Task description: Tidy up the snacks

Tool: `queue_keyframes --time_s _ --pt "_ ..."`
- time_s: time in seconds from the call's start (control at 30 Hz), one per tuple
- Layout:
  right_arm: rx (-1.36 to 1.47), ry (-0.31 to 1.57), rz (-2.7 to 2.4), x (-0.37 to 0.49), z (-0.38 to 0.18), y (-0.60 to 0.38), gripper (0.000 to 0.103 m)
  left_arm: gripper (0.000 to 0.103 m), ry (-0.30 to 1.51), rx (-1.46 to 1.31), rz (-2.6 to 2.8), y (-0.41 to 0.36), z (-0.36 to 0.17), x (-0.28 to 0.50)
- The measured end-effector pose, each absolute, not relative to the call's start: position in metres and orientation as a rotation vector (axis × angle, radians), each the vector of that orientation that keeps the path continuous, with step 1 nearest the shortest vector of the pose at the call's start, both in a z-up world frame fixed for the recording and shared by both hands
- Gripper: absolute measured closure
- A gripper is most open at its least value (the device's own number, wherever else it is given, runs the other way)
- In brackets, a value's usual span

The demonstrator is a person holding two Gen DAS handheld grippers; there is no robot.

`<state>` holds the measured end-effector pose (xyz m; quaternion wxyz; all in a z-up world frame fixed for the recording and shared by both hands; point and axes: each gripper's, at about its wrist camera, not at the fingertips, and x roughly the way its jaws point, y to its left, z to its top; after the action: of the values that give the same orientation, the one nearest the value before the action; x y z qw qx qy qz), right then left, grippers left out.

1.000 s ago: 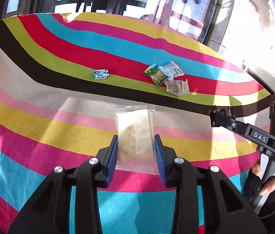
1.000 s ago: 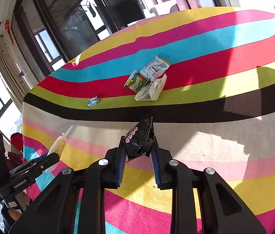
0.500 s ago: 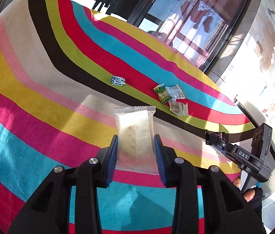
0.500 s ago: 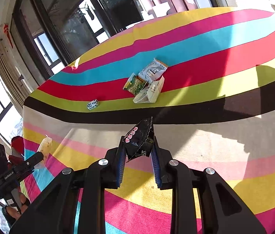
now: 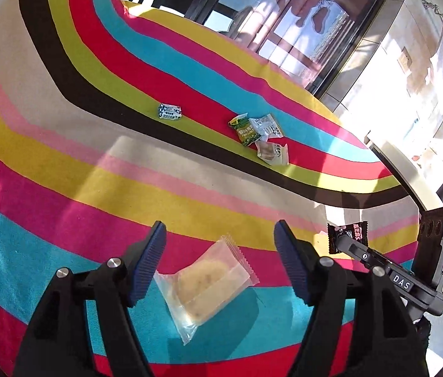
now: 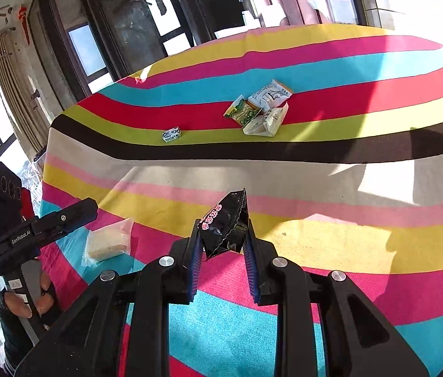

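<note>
The left hand-held gripper (image 5: pixel 220 264) has just been opening and now stands wide; the clear-wrapped pastry (image 5: pixel 205 286) lies loose on the striped desk (image 5: pixel 64 157) between its jaws, touching neither pad, so this drop-off looks finished. The right hand-held gripper (image 6: pixel 223 245), just off to the left one's right side, is clamped on a black snack packet (image 6: pixel 226 223). Ahead of both, well apart, sit a cluster of three packets (image 6: pixel 259 110) and a small blue-white candy (image 6: pixel 171 134). Next, probably, the black packet goes down beside the pastry, though the intended grouping is unclear from here.
</note>
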<state>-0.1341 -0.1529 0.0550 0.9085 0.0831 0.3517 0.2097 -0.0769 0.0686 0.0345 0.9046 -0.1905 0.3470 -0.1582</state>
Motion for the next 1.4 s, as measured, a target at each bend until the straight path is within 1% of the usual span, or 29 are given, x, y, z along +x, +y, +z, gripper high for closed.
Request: queue_keyframes --time_s 0.03,0.1,0.13,0.17,0.2,0.27,0.37,0.47,0.5,0.53,0.57,0.63,0.8,0.97,1.0,1.03,1.17,1.2,1.23,1.27,1.3,1.33,1.4 --pt "0.173 0.723 0.442 -0.137 0.056 -0.153 0.077 0.021 0.750 -0.374 -0.349 0.064 0.034 -0.077" --pt "0.179 0.718 0.456 -0.142 0.057 -0.155 0.077 0.020 0.830 -0.331 -0.311 0.056 0.029 -0.079" --pt "0.188 0.715 0.461 -0.143 0.056 -0.157 0.077 0.016 0.854 -0.320 -0.285 0.053 0.027 -0.081" --pt "0.203 0.714 0.466 -0.143 0.055 -0.160 0.077 0.013 0.864 -0.318 -0.269 0.050 0.026 -0.084" --pt "0.226 0.714 0.472 -0.143 0.053 -0.163 0.076 0.004 0.874 -0.317 -0.247 0.048 0.024 -0.085" --pt "0.274 0.724 0.481 -0.142 0.049 -0.170 0.076 0.003 0.894 -0.272 -0.172 0.039 0.020 -0.084" --pt "0.315 0.721 0.491 -0.144 0.049 -0.178 0.076 0.002 0.920 -0.130 -0.116 0.017 0.016 -0.080" --pt "0.322 0.714 0.498 -0.149 0.053 -0.182 0.076 0.002 0.930 -0.091 -0.105 0.013 0.014 -0.079" --pt "0.323 0.712 0.502 -0.151 0.053 -0.183 0.076 0.014 0.918 -0.095 -0.096 0.015 0.015 -0.081" --pt "0.322 0.711 0.505 -0.153 0.053 -0.184 0.076 0.047 0.903 -0.084 -0.073 0.018 0.016 -0.083" --pt "0.318 0.712 0.509 -0.156 0.052 -0.183 0.076 0.064 0.892 -0.081 -0.062 0.022 0.016 -0.086" --pt "0.292 0.717 0.520 -0.162 0.052 -0.178 0.076 0.065 0.878 -0.173 -0.125 0.038 0.016 -0.093" --pt "0.202 0.726 0.607 -0.184 0.057 -0.141 0.076 0.066 0.830 -0.244 -0.099 0.071 0.023 -0.131" --pt "0.083 0.740 0.768 -0.213 0.064 -0.074 0.076 0.067 0.774 -0.207 -0.044 0.092 0.034 -0.177" --pt "0.058 0.741 0.805 -0.220 0.065 -0.059 0.076 0.074 0.766 -0.202 -0.033 0.096 0.035 -0.186" --pt "0.032 0.738 0.840 -0.227 0.066 -0.044 0.076 0.076 0.760 -0.199 -0.016 0.101 0.036 -0.194" --pt "-0.088 0.704 0.864 -0.248 0.064 0.000 0.076 0.076 0.781 -0.236 -0.011 0.124 0.028 -0.208" --pt "-0.100 0.710 0.857 -0.247 0.062 0.005 0.076 0.075 0.791 -0.237 -0.027 0.127 0.026 -0.208" --pt "-0.094 0.723 0.857 -0.245 0.061 0.006 0.076 0.068 0.802 -0.230 -0.035 0.126 0.025 -0.207" --pt "-0.084 0.732 0.857 -0.243 0.061 0.005 0.076 0.059 0.809 -0.220 -0.043 0.124 0.025 -0.207" --pt "-0.078 0.732 0.853 -0.242 0.062 0.002 0.076 0.028 0.813 -0.217 -0.061 0.121 0.026 -0.206" --pt "-0.075 0.725 0.843 -0.240 0.063 -0.004 0.076 0.010 0.805 -0.218 -0.086 0.117 0.028 -0.205" --pt "-0.055 0.719 0.817 -0.238 0.067 -0.017 0.076 0.009 0.788 -0.197 -0.117 0.107 0.031 -0.200"
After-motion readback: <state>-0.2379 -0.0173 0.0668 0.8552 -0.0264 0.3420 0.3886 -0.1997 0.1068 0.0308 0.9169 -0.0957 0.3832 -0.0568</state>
